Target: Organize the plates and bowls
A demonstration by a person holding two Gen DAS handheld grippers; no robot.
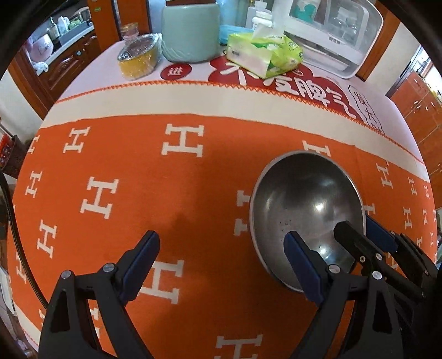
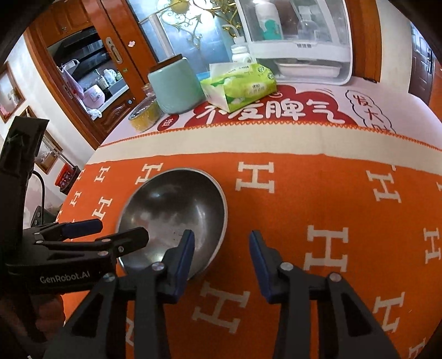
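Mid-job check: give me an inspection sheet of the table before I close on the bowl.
Surface: orange H-patterned cloth over a printed white table cover.
Job's things: one metal bowl, upright, empty; no plates seen.
Clutter: tissue pack, green canister, glass jar, white bottle and white cabinet, all at the far edge.
Tools: left tool open wide, one finger over the bowl's edge; right tool open, bowl's rim between its fingers, pads not pressing.
Cables: black cable behind the left tool.
Surroundings: wooden door, kitchen beyond.
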